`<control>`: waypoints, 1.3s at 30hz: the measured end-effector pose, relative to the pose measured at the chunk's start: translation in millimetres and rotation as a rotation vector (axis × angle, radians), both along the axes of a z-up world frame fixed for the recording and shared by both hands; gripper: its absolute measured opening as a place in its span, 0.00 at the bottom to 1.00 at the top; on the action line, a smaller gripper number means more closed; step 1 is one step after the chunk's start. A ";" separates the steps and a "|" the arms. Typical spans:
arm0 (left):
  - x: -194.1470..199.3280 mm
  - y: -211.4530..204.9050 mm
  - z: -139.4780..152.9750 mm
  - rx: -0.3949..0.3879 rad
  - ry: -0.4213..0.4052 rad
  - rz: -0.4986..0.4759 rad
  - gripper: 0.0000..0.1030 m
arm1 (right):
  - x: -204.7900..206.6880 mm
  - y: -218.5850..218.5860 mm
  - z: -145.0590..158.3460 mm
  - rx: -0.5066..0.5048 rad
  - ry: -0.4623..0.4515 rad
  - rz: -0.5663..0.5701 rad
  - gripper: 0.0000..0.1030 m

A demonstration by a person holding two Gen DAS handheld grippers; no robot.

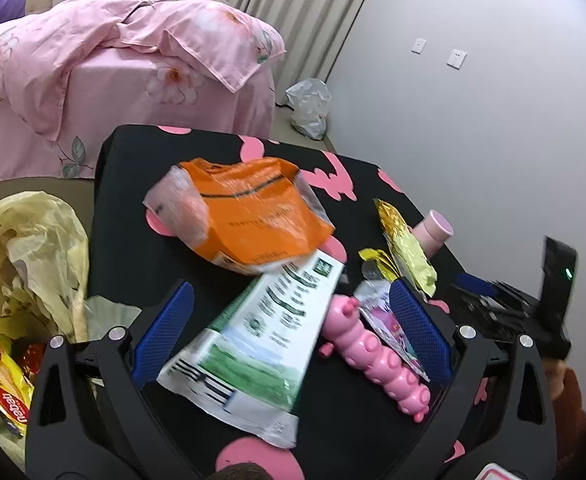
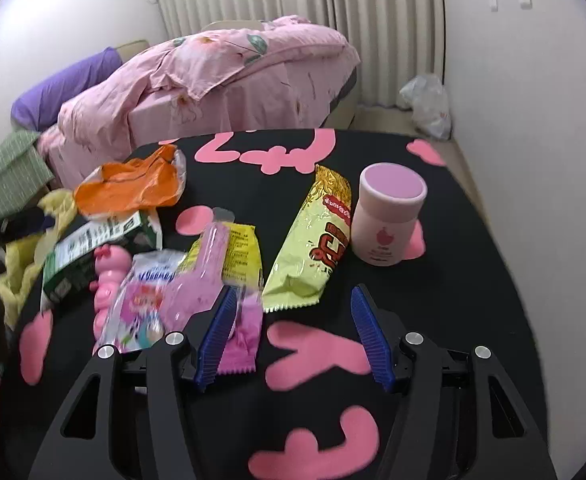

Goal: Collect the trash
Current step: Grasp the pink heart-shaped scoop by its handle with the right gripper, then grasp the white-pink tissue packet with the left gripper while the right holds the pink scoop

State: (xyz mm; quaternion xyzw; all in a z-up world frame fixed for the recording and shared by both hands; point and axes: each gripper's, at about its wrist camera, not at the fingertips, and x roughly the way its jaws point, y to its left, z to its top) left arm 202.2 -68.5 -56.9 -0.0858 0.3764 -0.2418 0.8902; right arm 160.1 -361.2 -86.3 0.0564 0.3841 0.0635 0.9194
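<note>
My left gripper (image 1: 291, 288) is open wide just above the black table (image 1: 133, 200). A white-and-green carton wrapper (image 1: 261, 336) and a pink caterpillar toy (image 1: 377, 356) lie between its blue pads (image 1: 165, 320). A crumpled orange wrapper (image 1: 245, 216) overlaps the carton's far end. My right gripper (image 2: 293, 296) is open too, with bare tablecloth between its fingers. A pink see-through wrapper (image 2: 181, 284) lies against its left finger (image 2: 221, 328). Ahead are a yellow-green snack wrapper (image 2: 313, 248) and a small yellow wrapper (image 2: 241, 256).
A pink lidded cup (image 2: 389, 216) stands upright at the table's right side. A yellow plastic bag (image 1: 25, 256) holding wrappers hangs open off the table's left edge. A bed with pink bedding (image 1: 113, 64) lies beyond, and a white bag (image 1: 309, 104) sits by the wall.
</note>
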 end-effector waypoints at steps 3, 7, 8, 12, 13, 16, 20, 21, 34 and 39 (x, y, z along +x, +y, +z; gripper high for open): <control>-6.6 -3.0 0.9 0.026 -0.004 0.002 0.91 | 6.5 4.1 -0.4 0.042 0.004 0.013 0.55; -9.9 5.1 1.7 0.011 -0.009 0.051 0.91 | 3.7 30.5 3.4 0.038 -0.032 0.125 0.55; -9.3 7.5 2.0 0.006 -0.010 0.062 0.91 | 4.1 38.8 2.9 0.037 -0.033 0.160 0.55; -10.0 16.2 2.2 -0.010 0.000 0.084 0.91 | 13.6 49.7 -6.0 0.051 0.013 0.174 0.53; -11.0 16.7 2.5 -0.010 -0.001 0.082 0.91 | 15.1 48.1 -8.6 0.067 0.026 0.165 0.47; -16.6 15.8 2.7 -0.011 0.002 0.066 0.91 | 11.6 39.9 -12.3 0.176 0.055 0.194 0.42; -21.4 5.9 -0.5 -0.022 0.024 0.023 0.91 | -11.5 31.7 -2.3 0.158 0.014 0.171 0.42; -22.9 2.1 -1.3 -0.031 0.033 0.008 0.91 | -19.0 27.7 1.5 0.141 -0.003 0.153 0.42; -43.6 -85.4 -5.4 -0.019 0.103 -0.282 0.91 | -63.9 -39.0 3.2 0.115 -0.065 -0.042 0.42; -24.2 -114.3 -15.0 0.024 0.119 -0.322 0.91 | -74.0 -62.1 0.2 0.187 -0.072 -0.087 0.42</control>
